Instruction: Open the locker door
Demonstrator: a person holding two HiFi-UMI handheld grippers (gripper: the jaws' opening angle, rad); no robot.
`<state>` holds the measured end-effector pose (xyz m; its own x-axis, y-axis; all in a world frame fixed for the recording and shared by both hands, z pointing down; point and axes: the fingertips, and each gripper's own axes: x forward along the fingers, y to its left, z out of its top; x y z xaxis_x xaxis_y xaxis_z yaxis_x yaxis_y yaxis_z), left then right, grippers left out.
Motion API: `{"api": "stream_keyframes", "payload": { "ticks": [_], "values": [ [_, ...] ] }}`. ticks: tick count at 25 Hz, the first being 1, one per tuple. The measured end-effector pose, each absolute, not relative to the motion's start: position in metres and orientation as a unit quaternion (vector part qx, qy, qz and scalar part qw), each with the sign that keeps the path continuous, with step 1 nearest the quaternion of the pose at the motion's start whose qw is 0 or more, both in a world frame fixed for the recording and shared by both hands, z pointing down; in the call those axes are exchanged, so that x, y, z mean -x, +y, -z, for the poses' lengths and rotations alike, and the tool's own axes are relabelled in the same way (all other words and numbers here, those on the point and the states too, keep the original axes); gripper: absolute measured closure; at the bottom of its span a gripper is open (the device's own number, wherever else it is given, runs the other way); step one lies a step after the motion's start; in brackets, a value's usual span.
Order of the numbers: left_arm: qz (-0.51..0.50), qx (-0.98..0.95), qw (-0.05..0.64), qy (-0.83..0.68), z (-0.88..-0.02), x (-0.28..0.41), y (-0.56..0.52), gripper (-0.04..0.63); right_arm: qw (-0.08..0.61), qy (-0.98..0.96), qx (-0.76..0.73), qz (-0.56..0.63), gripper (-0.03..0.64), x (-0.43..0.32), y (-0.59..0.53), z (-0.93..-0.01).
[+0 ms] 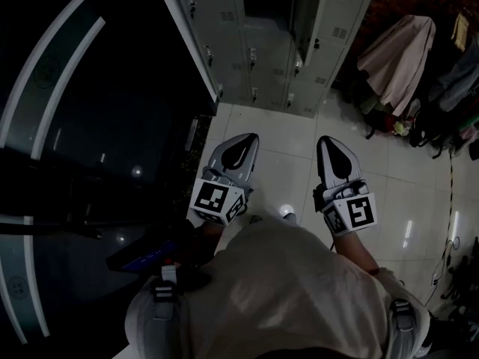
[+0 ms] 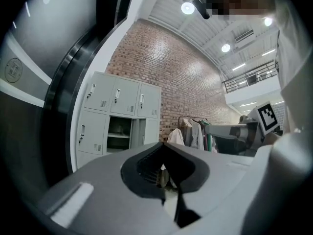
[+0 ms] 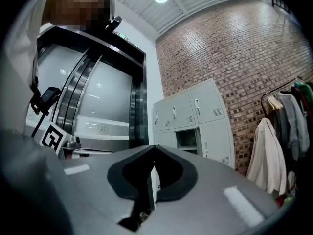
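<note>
A bank of grey lockers stands against the brick wall a good step ahead of me. One middle compartment is exposed, and its door is swung out to the right. The left gripper view shows this open compartment, and so does the right gripper view, where the compartment sits below three closed doors. My left gripper and right gripper hang side by side over the tiled floor, well short of the lockers. Both are shut with nothing between the jaws, whose tips meet at a point in each gripper view.
A dark glass wall with curved pale stripes fills the left side. Coats hang on a rack to the right of the lockers, with bags below. White floor tiles lie between me and the lockers. Cables run along the right.
</note>
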<state>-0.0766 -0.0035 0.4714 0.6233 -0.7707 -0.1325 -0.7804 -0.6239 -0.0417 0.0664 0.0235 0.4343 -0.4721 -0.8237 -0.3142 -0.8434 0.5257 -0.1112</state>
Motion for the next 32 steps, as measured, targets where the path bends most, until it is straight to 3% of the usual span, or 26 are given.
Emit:
{"api": "stream_keyframes", "payload": {
  "ticks": [32],
  "values": [
    [-0.045,0.908,0.039,0.416,-0.483,0.067,0.025,0.537,0.157,0.853,0.496,-0.030,0.617,-0.071,0.054,-0.447]
  ]
}}
